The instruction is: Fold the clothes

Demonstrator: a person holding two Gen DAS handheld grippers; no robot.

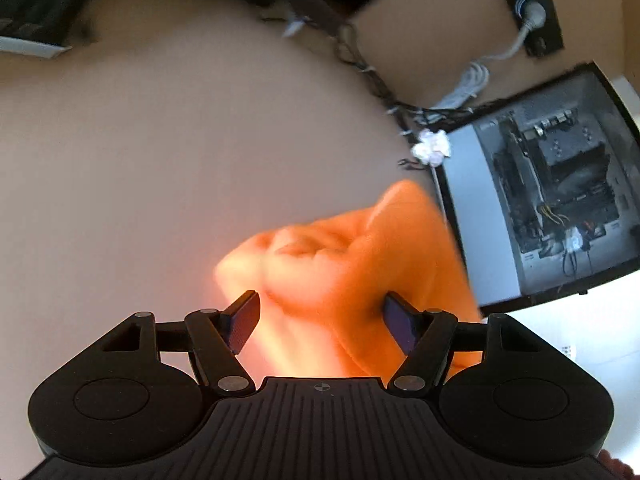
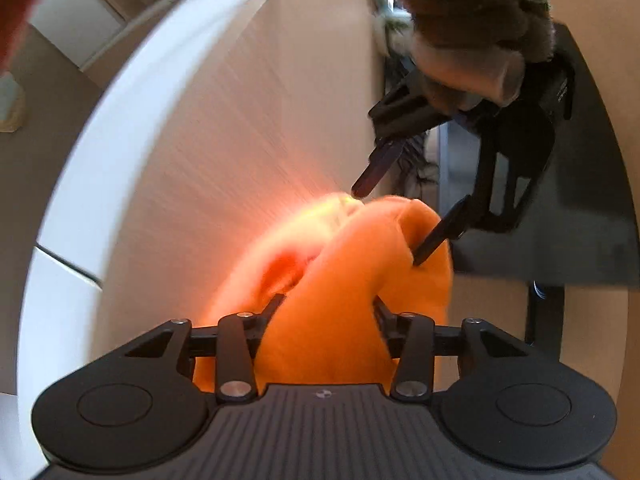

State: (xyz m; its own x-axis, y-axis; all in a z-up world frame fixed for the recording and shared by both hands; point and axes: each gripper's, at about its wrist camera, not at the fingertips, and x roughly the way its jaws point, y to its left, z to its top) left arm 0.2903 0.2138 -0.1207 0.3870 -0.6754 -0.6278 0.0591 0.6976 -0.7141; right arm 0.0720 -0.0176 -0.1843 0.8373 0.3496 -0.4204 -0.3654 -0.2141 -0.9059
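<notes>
A bunched orange cloth (image 1: 360, 264) lies on the beige table (image 1: 160, 160). My left gripper (image 1: 322, 320) is open, its two fingers standing wide on either side of the cloth's near folds. In the right wrist view the same left gripper (image 2: 387, 227) straddles the far end of the orange cloth (image 2: 340, 300) with its jaws apart. My right gripper (image 2: 326, 306) is closed in on a thick bundle of that cloth, which fills the gap between its fingers. Both views are motion-blurred.
An open computer case (image 1: 540, 208) stands at the table's right edge, with cables (image 1: 360, 60) and a crumpled white scrap (image 1: 432, 148) beside it. A keyboard (image 1: 32, 0) sits at the far left. A hand in a fuzzy brown sleeve (image 2: 468, 68) holds the left gripper.
</notes>
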